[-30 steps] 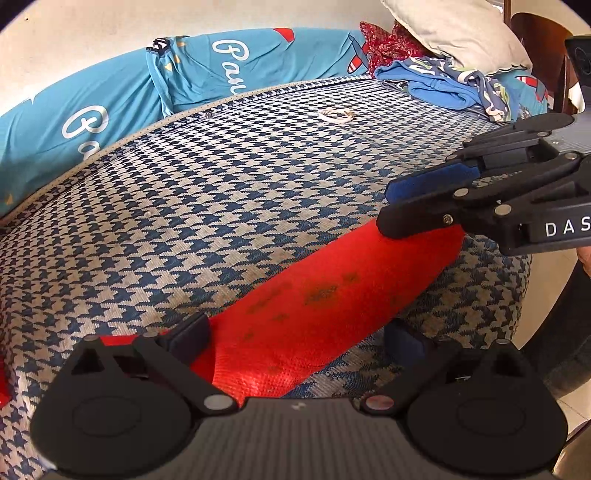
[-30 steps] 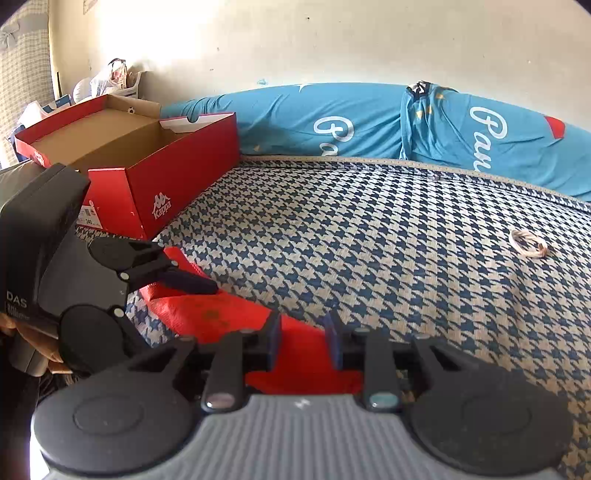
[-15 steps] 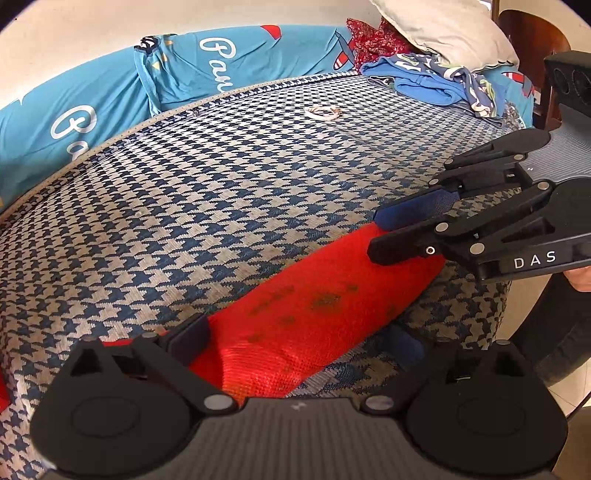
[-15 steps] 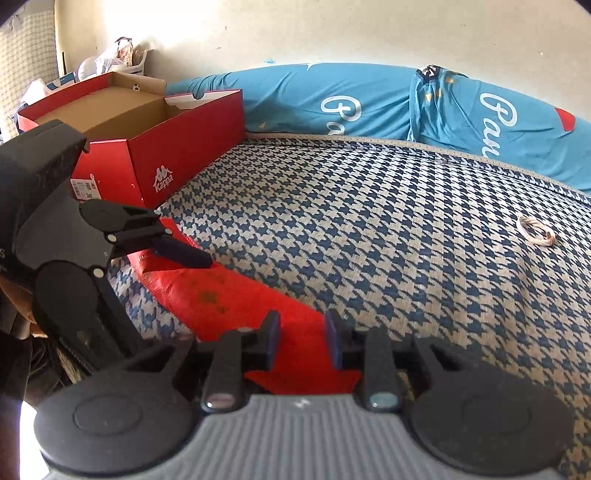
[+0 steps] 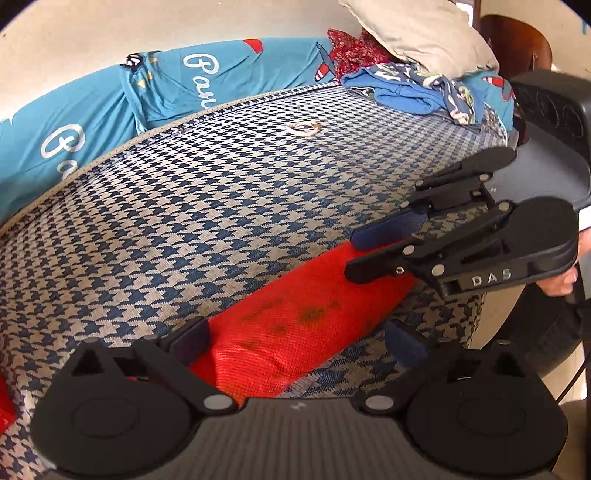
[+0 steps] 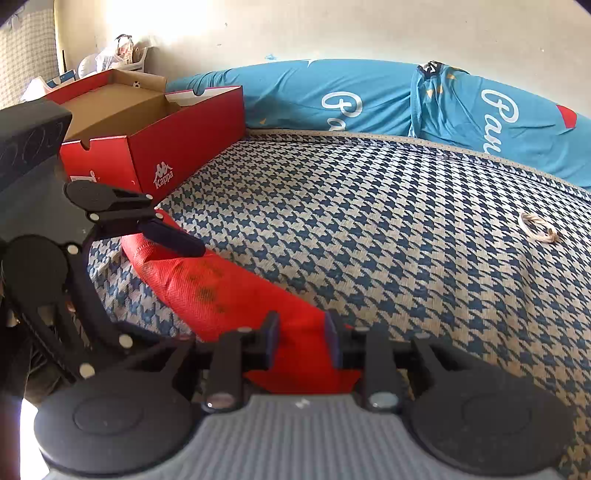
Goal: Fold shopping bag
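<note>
The right wrist view shows the right tongs clamped on one end of the folded red woven shopping bag. The bag lies as a long strip near the edge of the blue-and-cream houndstooth bed. The left tongs stand apart astride its other end. Farther off sits an open red cardboard shoebox.

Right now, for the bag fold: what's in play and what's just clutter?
In play:
red shopping bag, folded into a strip
right gripper, shut on one end
left gripper, open around the other end

Clutter:
red shoebox
rubber band
blue bolster
pillow
crumpled clothes
</note>
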